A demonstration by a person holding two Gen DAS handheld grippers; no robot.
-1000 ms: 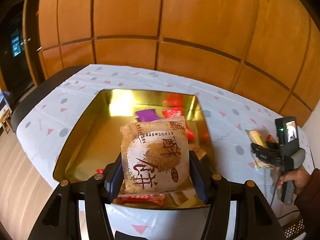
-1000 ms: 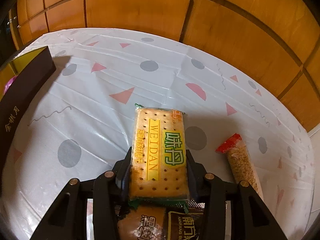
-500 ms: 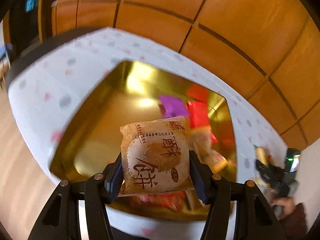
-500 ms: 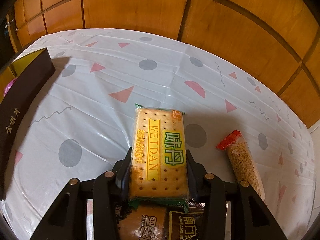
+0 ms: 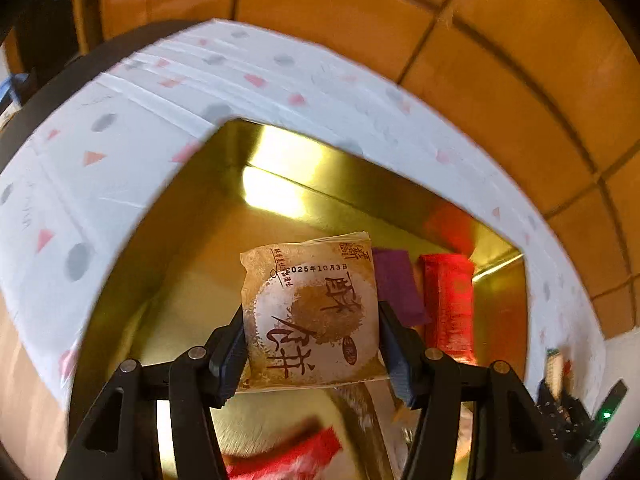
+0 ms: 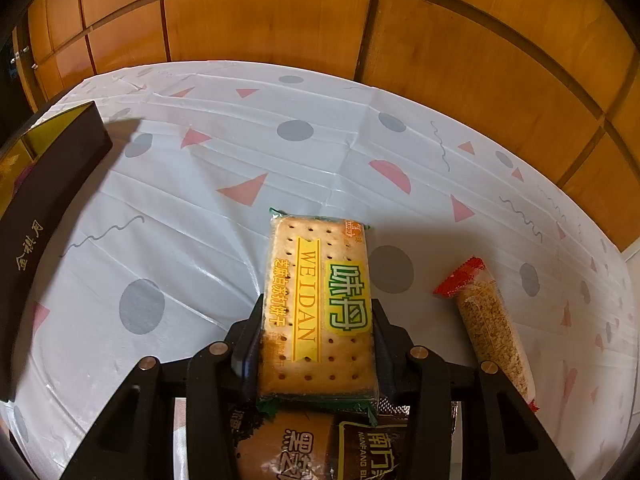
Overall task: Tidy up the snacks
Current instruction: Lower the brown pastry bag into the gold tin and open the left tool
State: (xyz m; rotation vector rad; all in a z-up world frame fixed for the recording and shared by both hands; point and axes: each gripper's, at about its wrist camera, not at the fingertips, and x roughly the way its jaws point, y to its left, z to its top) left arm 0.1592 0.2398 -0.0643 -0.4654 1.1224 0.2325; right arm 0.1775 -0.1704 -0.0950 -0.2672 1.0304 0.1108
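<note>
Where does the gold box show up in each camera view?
Left wrist: the gold box fills the middle, its open inside under the pastry packet held in the left gripper.
Right wrist: only its dark outer wall shows, at the far left edge.
Shared landmark: the patterned tablecloth under the box.

My left view is motion-blurred, with glare on the gold box (image 5: 280, 184) wall; right is sharp, warm-lit, edges fisheye-bent and dark.
</note>
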